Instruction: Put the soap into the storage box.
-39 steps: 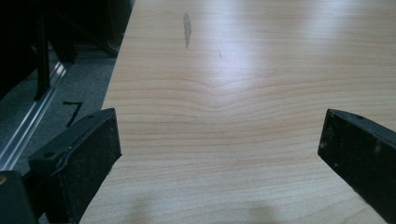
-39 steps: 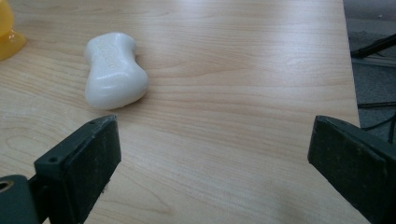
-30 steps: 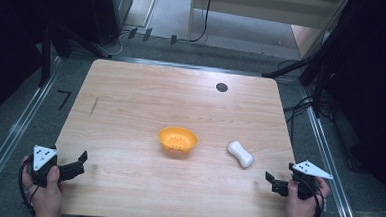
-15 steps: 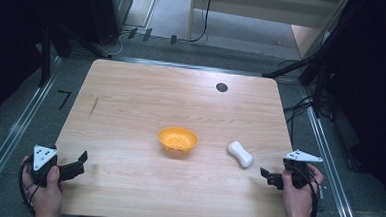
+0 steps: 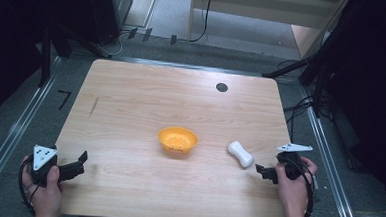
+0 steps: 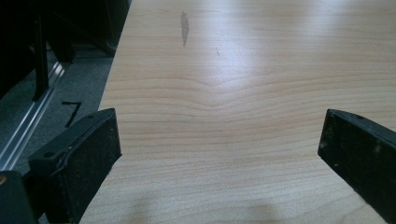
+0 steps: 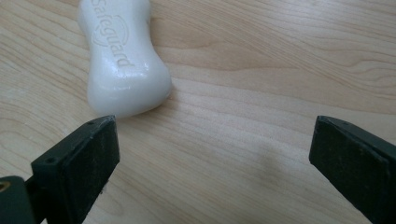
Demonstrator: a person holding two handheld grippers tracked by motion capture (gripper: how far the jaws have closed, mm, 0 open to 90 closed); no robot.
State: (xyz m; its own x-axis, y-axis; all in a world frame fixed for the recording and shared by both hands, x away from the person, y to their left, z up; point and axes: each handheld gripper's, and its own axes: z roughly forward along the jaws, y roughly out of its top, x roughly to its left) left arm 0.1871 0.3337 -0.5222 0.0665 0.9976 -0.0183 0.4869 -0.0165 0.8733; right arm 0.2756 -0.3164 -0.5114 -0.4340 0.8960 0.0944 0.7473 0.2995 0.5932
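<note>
Soap [image 5: 240,153] lies flat on the table [image 5: 131,105], right of centre in the high view, just right of the orange bowl [image 5: 178,140] and not yet gripped. Right gripper [image 5: 266,173] sits near it at lower right, jaws wide, the bar just off its left jaw in its own view. Left gripper [image 5: 76,165] rests at lower left, jaws wide, empty. Grasping and any placing remain, I judge.

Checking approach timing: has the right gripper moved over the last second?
Yes. In the high view the right gripper has slid left from the table's right edge toward the white soap bar, jaws open, not touching it.
</note>
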